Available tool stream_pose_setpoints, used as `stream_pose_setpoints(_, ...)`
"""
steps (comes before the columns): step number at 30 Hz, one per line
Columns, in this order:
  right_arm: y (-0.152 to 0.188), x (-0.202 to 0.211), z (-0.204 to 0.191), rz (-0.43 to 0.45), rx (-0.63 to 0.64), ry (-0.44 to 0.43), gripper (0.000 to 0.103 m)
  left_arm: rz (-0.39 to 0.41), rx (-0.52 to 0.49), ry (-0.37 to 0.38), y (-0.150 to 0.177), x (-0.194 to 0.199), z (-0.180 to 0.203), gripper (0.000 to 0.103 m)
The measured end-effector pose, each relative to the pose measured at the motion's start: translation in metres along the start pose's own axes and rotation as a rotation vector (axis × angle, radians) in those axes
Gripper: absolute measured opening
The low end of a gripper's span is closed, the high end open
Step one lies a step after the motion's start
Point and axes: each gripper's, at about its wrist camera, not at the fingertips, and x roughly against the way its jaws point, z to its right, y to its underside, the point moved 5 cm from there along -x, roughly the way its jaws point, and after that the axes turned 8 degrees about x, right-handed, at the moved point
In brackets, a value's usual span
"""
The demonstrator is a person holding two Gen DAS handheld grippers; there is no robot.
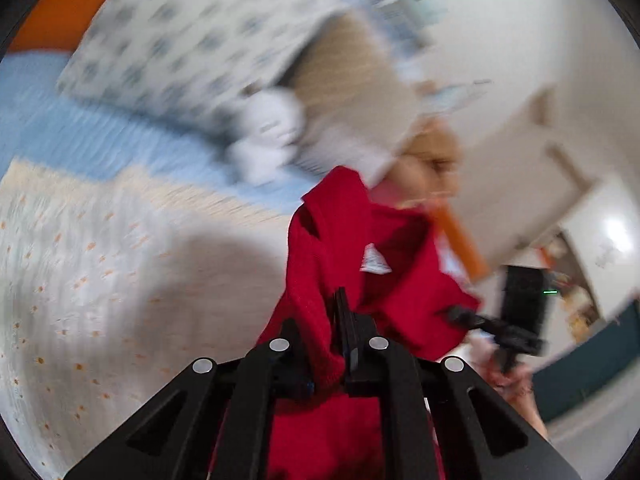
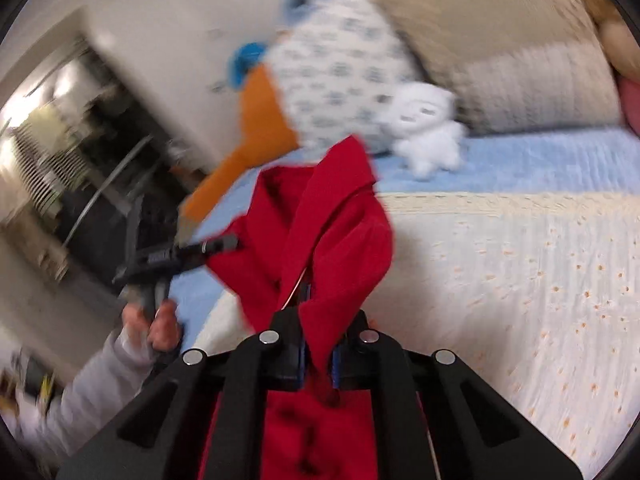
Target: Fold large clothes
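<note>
A red garment (image 1: 360, 256) hangs in the air between both grippers, above a bed. My left gripper (image 1: 326, 340) is shut on its fabric, which bunches between the fingers. In the left wrist view the right gripper (image 1: 464, 316) pinches the garment's other edge at the right. In the right wrist view my right gripper (image 2: 316, 344) is shut on the red garment (image 2: 320, 220), and the left gripper (image 2: 220, 246) grips the cloth at the left. A white label (image 1: 374, 260) shows inside the garment. Both views are motion-blurred.
A cream bedspread with small orange flowers (image 2: 520, 280) covers the bed over a light blue sheet (image 1: 60, 120). Patterned pillows (image 1: 192, 36), a beige pillow (image 2: 500, 40) and a white plush toy (image 2: 428, 132) lie at the bed's head. White walls and furniture stand beyond.
</note>
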Motion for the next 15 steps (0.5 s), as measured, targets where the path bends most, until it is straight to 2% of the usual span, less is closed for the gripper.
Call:
stream_pose_setpoints(2,0.016,0.024,-0.027,0.009,0.07,-0.019,0.009,0.008,-0.052,0.095,0.018,0.03,0.024,0.013)
stream_pose_setpoints(7,0.072,0.07,-0.073,0.015,0.177,-0.067,0.009,-0.027,-0.105,0.214,0.081,0.076,0.047,0.014)
stream_pose_setpoints(11,0.127,0.076,-0.081,-0.019,0.19,-0.087,0.011,-0.08,-0.156,0.258,0.139,0.097,0.043,0.015)
stream_pose_setpoints(13,0.155,0.066,-0.072,-0.043,0.177,-0.079,0.012,-0.107,-0.17,0.241,0.163,0.094,0.029,0.015)
stream_pose_setpoints(15,0.171,0.057,-0.062,-0.03,0.158,-0.083,0.013,-0.135,-0.131,0.225,0.185,0.087,0.003,0.015)
